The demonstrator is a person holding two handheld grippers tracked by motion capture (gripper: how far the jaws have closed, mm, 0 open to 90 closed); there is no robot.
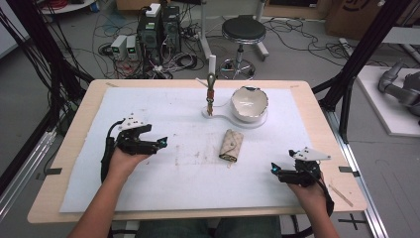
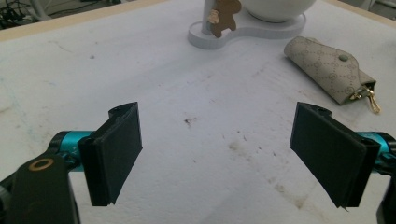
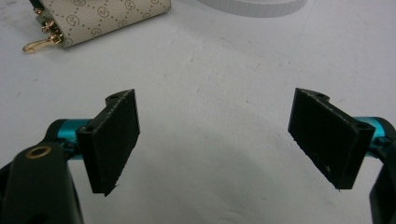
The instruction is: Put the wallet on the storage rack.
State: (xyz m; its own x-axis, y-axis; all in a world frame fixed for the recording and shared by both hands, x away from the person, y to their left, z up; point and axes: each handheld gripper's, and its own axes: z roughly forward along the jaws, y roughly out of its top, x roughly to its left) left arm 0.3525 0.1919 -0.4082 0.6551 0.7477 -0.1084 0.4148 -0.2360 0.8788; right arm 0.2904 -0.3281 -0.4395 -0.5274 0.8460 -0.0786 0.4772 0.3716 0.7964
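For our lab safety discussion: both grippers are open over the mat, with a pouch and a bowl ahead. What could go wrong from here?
1. The bowl has a jagged, broken-looking rim; a bump from either gripper might chip it further or tip it off its white stand.
2. The pouch lies loose on the mat; one jaw may push it aside instead of gripping it.
3. Its small gold clasp sticks out and could snag on a jaw.

A beige monogram-patterned key pouch [image 1: 231,145] with gold clasp is seen on a stained white mat [image 1: 163,183]; a white bowl [image 1: 250,102] sits far right.
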